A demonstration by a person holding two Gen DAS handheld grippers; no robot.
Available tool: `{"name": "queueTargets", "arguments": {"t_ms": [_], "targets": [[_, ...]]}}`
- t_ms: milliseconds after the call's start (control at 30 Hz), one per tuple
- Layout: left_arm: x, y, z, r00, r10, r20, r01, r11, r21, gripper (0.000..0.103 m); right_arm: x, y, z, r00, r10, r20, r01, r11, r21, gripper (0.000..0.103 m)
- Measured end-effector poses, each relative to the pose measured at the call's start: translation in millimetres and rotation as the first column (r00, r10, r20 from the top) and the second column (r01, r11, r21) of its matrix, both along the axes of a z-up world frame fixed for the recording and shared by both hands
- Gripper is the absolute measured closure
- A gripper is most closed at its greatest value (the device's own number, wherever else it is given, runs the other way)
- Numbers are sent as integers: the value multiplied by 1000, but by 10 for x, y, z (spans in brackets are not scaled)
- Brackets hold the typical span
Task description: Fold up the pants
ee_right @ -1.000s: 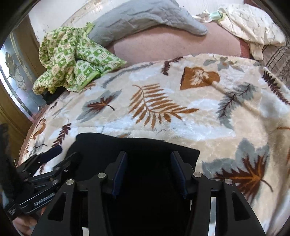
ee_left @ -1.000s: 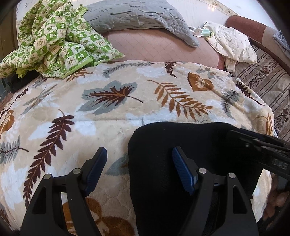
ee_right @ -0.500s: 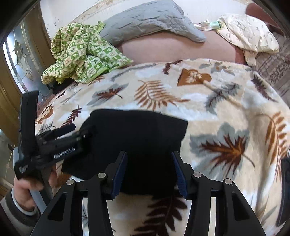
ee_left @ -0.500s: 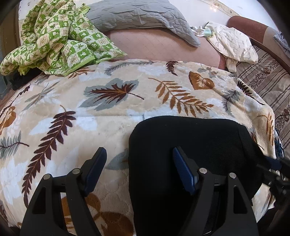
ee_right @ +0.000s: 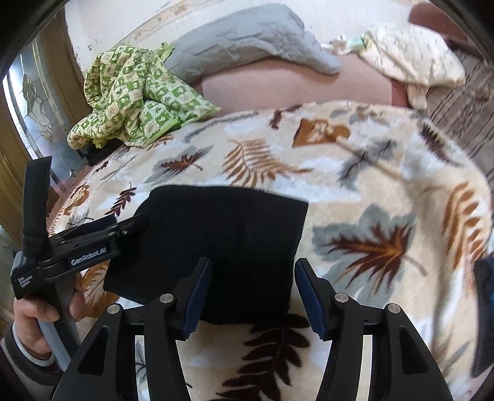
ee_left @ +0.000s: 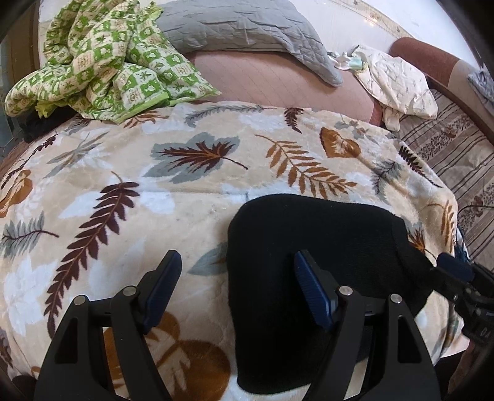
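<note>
The black pants (ee_left: 315, 246) lie folded into a compact rectangle on the leaf-patterned blanket (ee_left: 129, 185). They also show in the right wrist view (ee_right: 216, 240). My left gripper (ee_left: 236, 290) is open and empty, hovering over the pants' left edge. It also shows in the right wrist view (ee_right: 123, 228), at the pants' left side. My right gripper (ee_right: 253, 293) is open and empty, above the pants' near edge. Its tip shows in the left wrist view (ee_left: 457, 271), just right of the pants.
A green checked quilt (ee_left: 102, 58) is bunched at the back left. A grey pillow (ee_left: 247, 27) and a cream cloth (ee_left: 398, 83) lie at the back. A striped sheet (ee_left: 457, 160) is at the right. A mirrored cabinet (ee_right: 34, 117) stands at the left.
My right gripper has pulled back off the pants toward the near edge of the bed. My left gripper has drawn back slightly. The pants stay folded on the blanket.
</note>
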State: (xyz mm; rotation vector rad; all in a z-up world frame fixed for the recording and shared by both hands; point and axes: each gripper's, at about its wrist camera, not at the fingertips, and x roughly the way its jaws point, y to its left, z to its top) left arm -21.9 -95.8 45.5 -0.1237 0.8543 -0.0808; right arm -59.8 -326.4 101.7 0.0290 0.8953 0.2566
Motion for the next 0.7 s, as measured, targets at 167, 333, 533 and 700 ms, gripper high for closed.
{"name": "queueTargets", "arguments": {"t_ms": [167, 333, 533, 700], "targets": [[-80, 125, 83, 1000, 5, 7, -5, 999, -48, 27, 2, -19, 149, 1000, -6, 31, 7, 1000, -20, 42], [-107, 217, 77, 1000, -17, -21, 14, 991, -134, 24, 25, -17, 174, 999, -10, 47, 13, 998, -59, 38], [-151, 234, 22, 998, -55, -43, 45, 980, -192, 21, 152, -119, 42, 1000, -1, -7, 1, 999, 44, 29], [-134, 267, -116, 993, -89, -82, 68, 970, -234, 19, 326, -286, -208, 995, 13, -101, 7, 982, 189, 28]]}}
